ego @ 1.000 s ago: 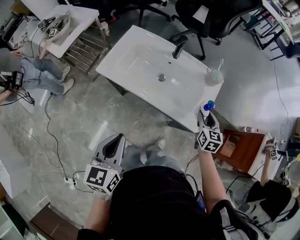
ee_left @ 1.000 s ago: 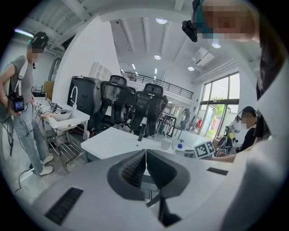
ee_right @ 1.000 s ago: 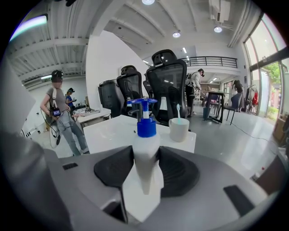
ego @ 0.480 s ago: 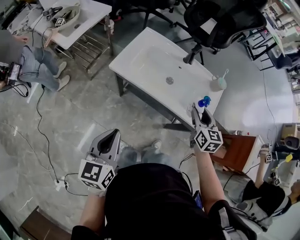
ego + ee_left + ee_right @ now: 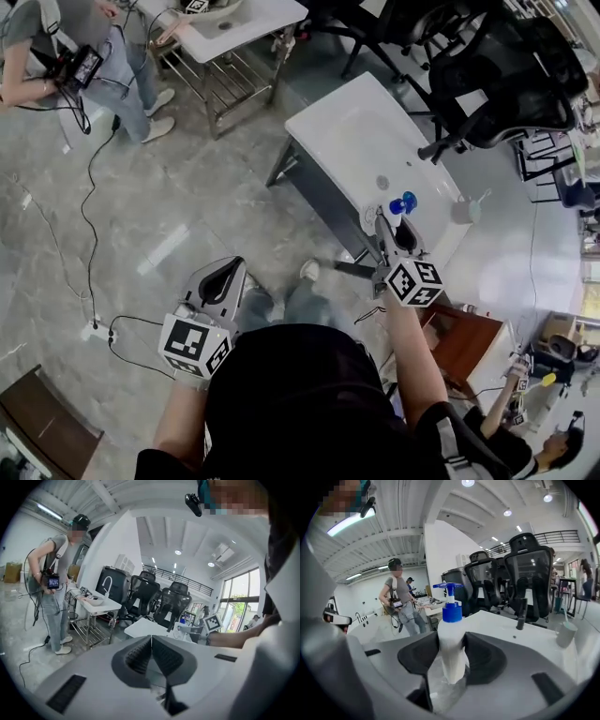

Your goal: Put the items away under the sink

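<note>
A white pump bottle [image 5: 451, 644] with a blue pump head [image 5: 400, 202] stands upright between the jaws of my right gripper [image 5: 397, 225], which is shut on it near the sink's front edge. The white sink [image 5: 375, 131] with its black tap [image 5: 441, 146] lies ahead in the head view. A pale green cup [image 5: 465, 210] holding a toothbrush rests on the sink's right end, also seen as the cup [image 5: 565, 633] in the right gripper view. My left gripper [image 5: 222, 284] hangs low at the left over the floor, shut with nothing between its pads [image 5: 140, 654].
Dark frame legs [image 5: 319, 202] show under the sink. A brown wooden cabinet [image 5: 464, 339] stands at the right. Black office chairs [image 5: 506, 75] crowd behind the sink. A second sink table [image 5: 230, 19] with a person beside it sits at the top left. A cable and power strip [image 5: 94, 330] lie on the floor.
The head view has swung so the sink sits farther right and higher. My right gripper still holds the bottle by the sink's front edge; the left gripper has barely moved.
</note>
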Motion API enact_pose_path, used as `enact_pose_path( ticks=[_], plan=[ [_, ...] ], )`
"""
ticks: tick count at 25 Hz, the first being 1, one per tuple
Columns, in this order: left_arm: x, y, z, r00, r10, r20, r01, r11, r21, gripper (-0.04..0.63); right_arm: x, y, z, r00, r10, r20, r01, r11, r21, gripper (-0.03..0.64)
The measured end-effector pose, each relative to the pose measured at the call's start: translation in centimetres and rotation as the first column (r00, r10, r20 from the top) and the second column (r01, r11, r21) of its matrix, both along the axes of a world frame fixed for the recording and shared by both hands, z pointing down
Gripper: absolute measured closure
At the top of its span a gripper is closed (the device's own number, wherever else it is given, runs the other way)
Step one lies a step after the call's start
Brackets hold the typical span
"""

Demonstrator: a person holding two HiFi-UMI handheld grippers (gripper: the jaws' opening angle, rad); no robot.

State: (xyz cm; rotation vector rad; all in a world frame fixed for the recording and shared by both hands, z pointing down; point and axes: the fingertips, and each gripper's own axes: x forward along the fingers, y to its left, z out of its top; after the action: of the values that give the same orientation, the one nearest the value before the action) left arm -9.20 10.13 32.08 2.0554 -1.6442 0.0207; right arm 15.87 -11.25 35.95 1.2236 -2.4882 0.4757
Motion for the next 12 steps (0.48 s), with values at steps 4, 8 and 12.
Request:
enact_pose_path(
  ticks=[4,8,12],
  plan=[
    [-2.0,2.2,1.4,0.998,-0.064,0.004,0.065,0.998,-0.027,0.572,-5.2,0.3,1.2,0.995,-0.104,0.01,0.104,0.994,-0.037,0.43],
    [-3.8,4.0,3.4,0.987,-0.162,-0.008,0.161,0.984,-0.078,0.572,-10.2,0.7,3.3,0.975,-0.222,0.005,0.222,0.972,-0.071,0.43],
    [-4.8,5.4,6.2,0.971,-0.238,-0.033,0.232,0.962,-0.143,0.572,-13.9,1.8,6.7,0.95,-0.312,-0.002,0.309,0.943,-0.12,0.43]
  ],
)
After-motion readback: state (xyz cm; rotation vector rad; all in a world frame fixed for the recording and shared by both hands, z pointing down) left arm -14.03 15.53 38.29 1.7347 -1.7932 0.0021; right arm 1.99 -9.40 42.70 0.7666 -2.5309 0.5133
